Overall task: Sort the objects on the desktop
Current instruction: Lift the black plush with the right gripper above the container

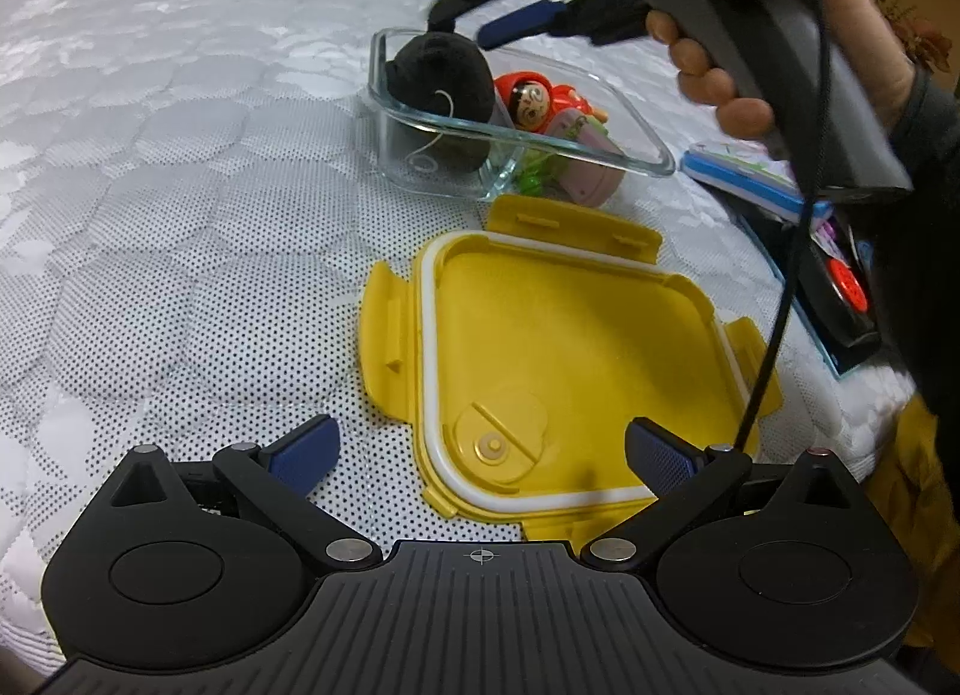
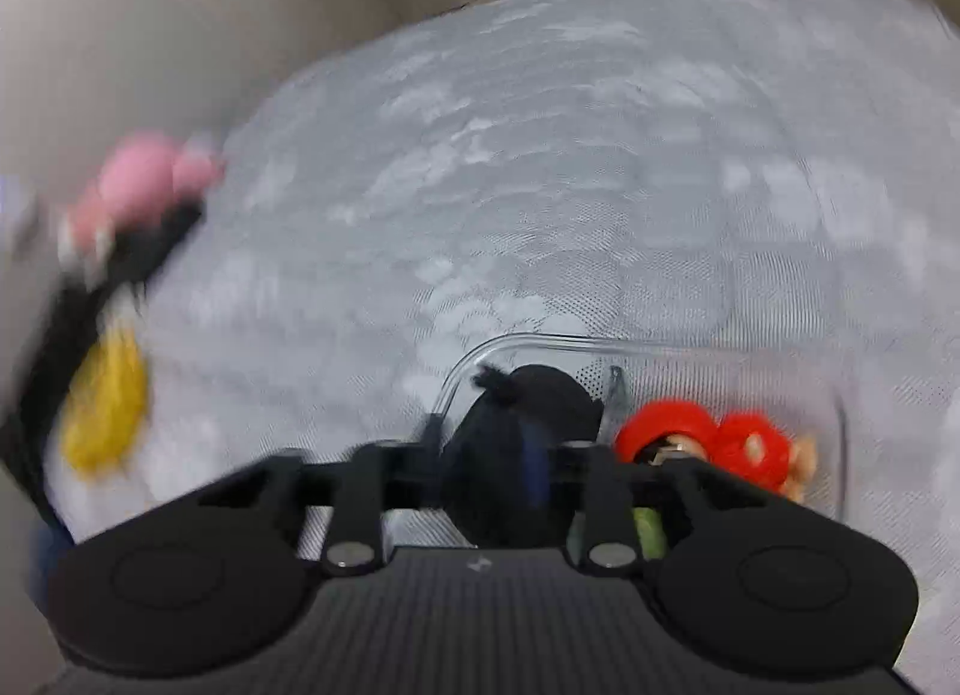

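Note:
A clear glass container [image 1: 636, 152] on the white quilted bed holds a black plush ball [image 1: 441, 89], a red-hooded doll [image 1: 534, 98] and a pink toy [image 1: 585, 155]. Its yellow lid [image 1: 558, 359] lies upside down in front of it. My left gripper [image 1: 483, 455] is open and empty, low over the lid's near edge. My right gripper [image 1: 468, 26] hovers over the container's far corner, just above the plush ball. In the blurred right wrist view the plush ball [image 2: 510, 449] sits between the fingers [image 2: 534, 467] inside the container [image 2: 834, 389], beside the doll [image 2: 702, 437].
A blue-edged booklet [image 1: 750, 179] and a black device with a red button [image 1: 843, 290] lie at the bed's right edge. The right gripper's black cable [image 1: 780, 305] hangs across the lid. A wall borders the bed on the left in the right wrist view.

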A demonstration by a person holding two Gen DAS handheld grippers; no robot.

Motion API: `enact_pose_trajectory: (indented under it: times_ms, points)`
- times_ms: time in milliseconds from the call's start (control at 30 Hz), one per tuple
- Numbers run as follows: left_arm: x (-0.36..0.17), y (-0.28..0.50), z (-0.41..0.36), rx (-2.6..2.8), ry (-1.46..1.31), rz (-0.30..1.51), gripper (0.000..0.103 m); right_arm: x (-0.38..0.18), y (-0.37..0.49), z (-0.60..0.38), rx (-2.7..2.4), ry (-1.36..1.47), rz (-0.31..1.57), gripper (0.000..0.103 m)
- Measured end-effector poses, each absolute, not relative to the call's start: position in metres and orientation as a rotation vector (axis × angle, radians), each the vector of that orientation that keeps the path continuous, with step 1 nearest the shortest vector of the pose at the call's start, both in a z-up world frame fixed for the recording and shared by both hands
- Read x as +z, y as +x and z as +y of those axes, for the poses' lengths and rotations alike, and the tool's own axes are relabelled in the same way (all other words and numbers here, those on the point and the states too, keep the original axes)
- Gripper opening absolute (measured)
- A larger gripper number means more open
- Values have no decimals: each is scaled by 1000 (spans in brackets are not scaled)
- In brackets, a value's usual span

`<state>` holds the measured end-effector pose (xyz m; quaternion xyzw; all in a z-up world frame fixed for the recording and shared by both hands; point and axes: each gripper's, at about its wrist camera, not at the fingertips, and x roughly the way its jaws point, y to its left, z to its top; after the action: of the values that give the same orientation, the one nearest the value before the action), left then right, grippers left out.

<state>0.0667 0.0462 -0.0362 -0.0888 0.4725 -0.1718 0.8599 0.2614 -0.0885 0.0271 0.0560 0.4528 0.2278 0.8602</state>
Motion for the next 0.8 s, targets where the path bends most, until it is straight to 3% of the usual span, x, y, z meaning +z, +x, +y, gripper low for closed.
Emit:
enact_pose_trajectory:
  times_ms: [67,100,333,533,667,800]
  points:
    - [-36,67,46,-361,-189,992,103,38,254,-70,473,-45,913,64]
    - [-37,67,46,-362,-190,993,103,42,251,-60,459,-121,897,66]
    - [-39,68,47,-368,-195,995,103,19,251,-14,357,-350,1020,64]
    - [-39,65,50,-373,-200,990,103,-10,245,2,342,-526,957,65]
    - [-40,65,49,-371,-200,990,103,-8,241,-17,353,-397,916,58]
    - [-39,62,48,-372,-192,988,103,-2,251,-55,333,-28,960,54]
